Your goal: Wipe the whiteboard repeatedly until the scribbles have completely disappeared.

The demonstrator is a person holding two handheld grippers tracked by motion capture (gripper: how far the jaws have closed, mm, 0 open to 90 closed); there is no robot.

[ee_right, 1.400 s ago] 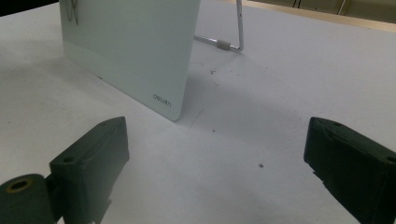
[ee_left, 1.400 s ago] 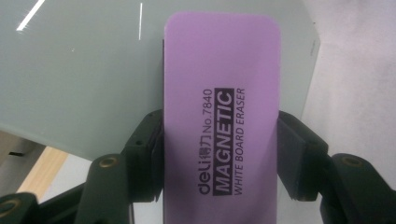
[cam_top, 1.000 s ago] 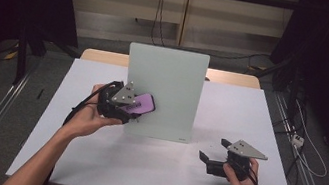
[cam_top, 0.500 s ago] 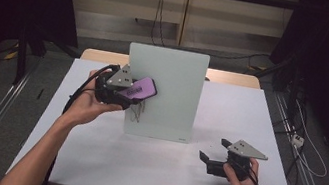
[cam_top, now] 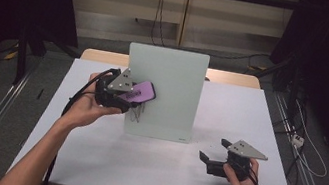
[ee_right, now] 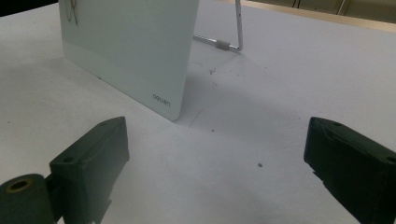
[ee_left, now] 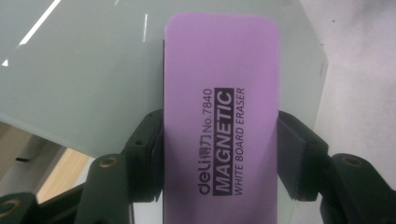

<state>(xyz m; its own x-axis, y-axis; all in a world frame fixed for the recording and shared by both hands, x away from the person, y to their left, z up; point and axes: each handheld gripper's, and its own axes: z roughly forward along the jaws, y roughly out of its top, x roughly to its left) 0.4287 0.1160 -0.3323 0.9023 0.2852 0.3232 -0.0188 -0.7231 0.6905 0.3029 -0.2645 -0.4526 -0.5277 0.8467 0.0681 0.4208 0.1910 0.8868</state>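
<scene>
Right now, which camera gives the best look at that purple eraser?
The left gripper view: the purple eraser sits close up between the black jaws, its label readable, the whiteboard behind. The high view shows it small, half hidden under the left gripper.

One eraser (ee_left: 219,121), one whiteboard (cam_top: 169,83), two grippers, one table (cam_top: 140,164).

Upright whiteboard (cam_top: 165,90) mid-table; bare tabletop (cam_top: 140,164) in front

The left gripper (cam_top: 127,97) is held raised over the desk's left half, jaws clamped. The right gripper (cam_top: 213,154) is rested near the front right corner, jaws spread wide.
</scene>
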